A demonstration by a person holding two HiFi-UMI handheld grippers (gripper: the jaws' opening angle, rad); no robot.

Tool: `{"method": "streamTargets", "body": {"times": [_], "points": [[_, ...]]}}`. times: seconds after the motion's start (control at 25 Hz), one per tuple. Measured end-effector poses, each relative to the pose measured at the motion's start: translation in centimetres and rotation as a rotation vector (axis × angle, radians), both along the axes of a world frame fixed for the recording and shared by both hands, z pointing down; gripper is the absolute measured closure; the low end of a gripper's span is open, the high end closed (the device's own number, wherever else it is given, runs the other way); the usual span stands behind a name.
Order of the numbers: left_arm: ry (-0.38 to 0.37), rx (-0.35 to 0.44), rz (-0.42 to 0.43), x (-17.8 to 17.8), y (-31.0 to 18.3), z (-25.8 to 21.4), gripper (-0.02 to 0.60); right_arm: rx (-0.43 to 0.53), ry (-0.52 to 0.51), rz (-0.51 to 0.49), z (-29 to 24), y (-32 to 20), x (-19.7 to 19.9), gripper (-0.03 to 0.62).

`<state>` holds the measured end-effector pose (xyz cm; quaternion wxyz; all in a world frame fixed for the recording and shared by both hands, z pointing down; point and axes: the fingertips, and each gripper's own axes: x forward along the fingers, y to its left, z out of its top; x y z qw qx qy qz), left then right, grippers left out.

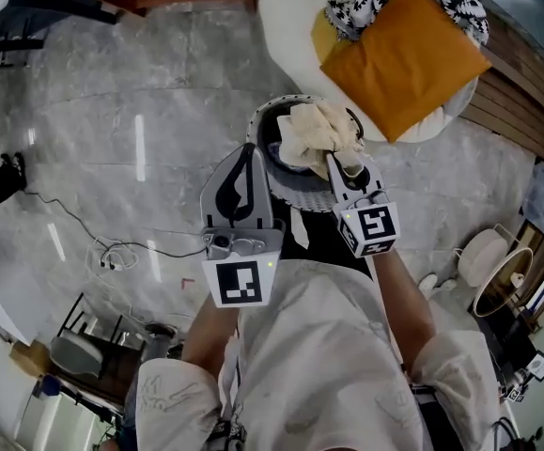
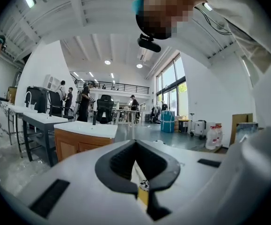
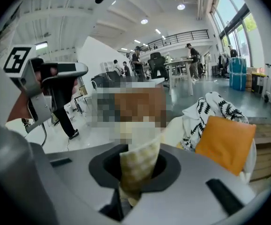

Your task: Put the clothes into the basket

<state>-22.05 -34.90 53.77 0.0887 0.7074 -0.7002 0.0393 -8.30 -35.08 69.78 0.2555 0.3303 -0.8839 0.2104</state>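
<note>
In the head view a pale cream checked cloth (image 1: 314,130) hangs bunched over the round basket (image 1: 295,195), which has a white rim and a dark inside. My right gripper (image 1: 334,160) is shut on this cloth, just above the basket's right side. The right gripper view shows the checked cloth (image 3: 137,161) pinched between the right gripper's (image 3: 134,175) dark pads. My left gripper (image 1: 250,151) hovers at the basket's left edge, jaws together and holding nothing. The left gripper (image 2: 136,165) points out level across the room in its own view.
Behind the basket lies a white beanbag (image 1: 290,26) with an orange cushion (image 1: 403,59) and a black-and-white patterned cloth (image 1: 365,3) on it. A cable (image 1: 84,224) trails over the marble floor at the left. A wooden platform (image 1: 516,92) runs along the right, with a fan (image 1: 497,275) below it.
</note>
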Motion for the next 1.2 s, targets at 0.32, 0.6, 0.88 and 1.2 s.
{"method": "streamTargets", "body": {"times": [0.32,0.6,0.88,1.2], "points": [[0.019,-0.089,-0.015,-1.4,0.7,3.7,0.578,-0.156,0.156,-0.062,11.1,1.8,-1.5,0.562],[0.009,-0.123,-0.032,-2.3,1.3,5.1,0.578,-0.341,0.186,-0.074,17.6,3.4,-2.1,0.424],[0.017,-0.122,-0.064,-2.6,1.0,5.2,0.578,-0.383,0.249,-0.099,19.5,4.2,-0.8,0.312],[0.007,-0.104,-0.047,-0.7,1.8,4.0,0.578,-0.321,0.215,-0.097,16.9,4.2,0.0,0.312]]}}
